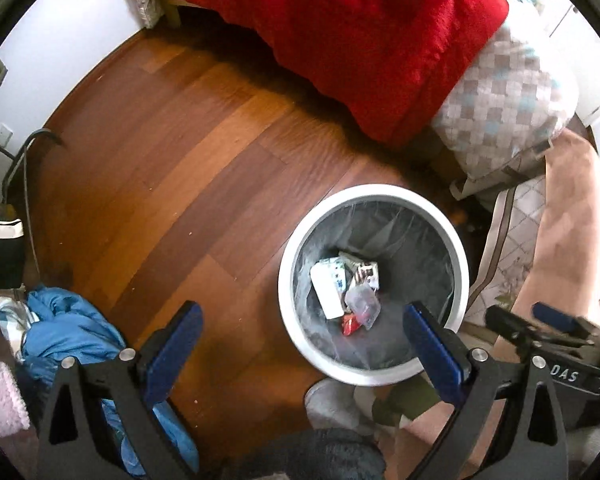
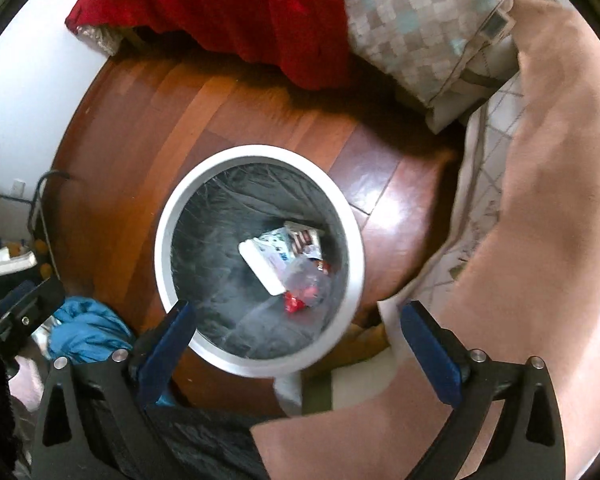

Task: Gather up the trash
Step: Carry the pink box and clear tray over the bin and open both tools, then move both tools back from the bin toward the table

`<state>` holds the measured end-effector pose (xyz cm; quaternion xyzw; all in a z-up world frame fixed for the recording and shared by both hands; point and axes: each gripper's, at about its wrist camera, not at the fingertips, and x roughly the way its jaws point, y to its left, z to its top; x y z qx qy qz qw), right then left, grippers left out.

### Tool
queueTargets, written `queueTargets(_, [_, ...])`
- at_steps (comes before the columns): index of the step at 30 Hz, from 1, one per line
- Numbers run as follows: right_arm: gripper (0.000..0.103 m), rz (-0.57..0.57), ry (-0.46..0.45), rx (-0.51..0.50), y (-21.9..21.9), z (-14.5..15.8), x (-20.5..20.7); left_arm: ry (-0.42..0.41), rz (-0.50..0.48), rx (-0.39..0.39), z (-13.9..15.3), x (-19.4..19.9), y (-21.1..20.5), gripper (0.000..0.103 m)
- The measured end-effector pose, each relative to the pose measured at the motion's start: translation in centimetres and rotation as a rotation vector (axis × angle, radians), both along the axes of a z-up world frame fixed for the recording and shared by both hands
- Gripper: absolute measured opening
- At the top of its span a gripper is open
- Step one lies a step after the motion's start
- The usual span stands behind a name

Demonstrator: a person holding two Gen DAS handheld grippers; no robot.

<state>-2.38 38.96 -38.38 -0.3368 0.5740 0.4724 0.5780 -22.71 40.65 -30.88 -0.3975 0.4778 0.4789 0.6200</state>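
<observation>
A round white bin (image 1: 374, 190) with a dark liner stands on the wooden floor. At its bottom lies trash (image 1: 346, 292): a white box, printed wrappers, a clear plastic bag and a red wrapper. My left gripper (image 1: 302, 312) hangs open above the bin's near-left side, pointing steeply down with nothing between its blue pads. From the right wrist the bin (image 2: 260, 152) and trash (image 2: 288, 264) sit just ahead. My right gripper (image 2: 298, 308) is open and empty over the near rim. The two grippers hang side by side.
A red blanket (image 1: 340, 40) and a checked quilt (image 1: 508, 108) hang off the bed behind the bin. Pink fabric (image 2: 540, 200) lies to the right. A crumpled blue garment (image 1: 68, 332) and a cable (image 1: 24, 160) lie at the left by the white wall.
</observation>
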Motion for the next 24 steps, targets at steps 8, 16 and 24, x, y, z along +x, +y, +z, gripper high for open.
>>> queueTargets(8, [0.103, 0.031, -0.097, 0.015, -2.8, 2.7, -0.7, 0.007, -0.028, 0.034, 1.3, 0.6, -2.4, 0.102])
queueTargets(16, [0.103, 0.006, -0.090, 0.072, -5.4, 6.2, -0.7, -0.013, -0.040, 0.084, 4.8, 0.9, -4.0, 0.102])
queueTargets(24, [0.103, -0.014, -0.066, 0.176, -8.8, 11.8, -0.9, -0.042, -0.066, 0.158, 9.8, 1.0, -6.9, 0.102])
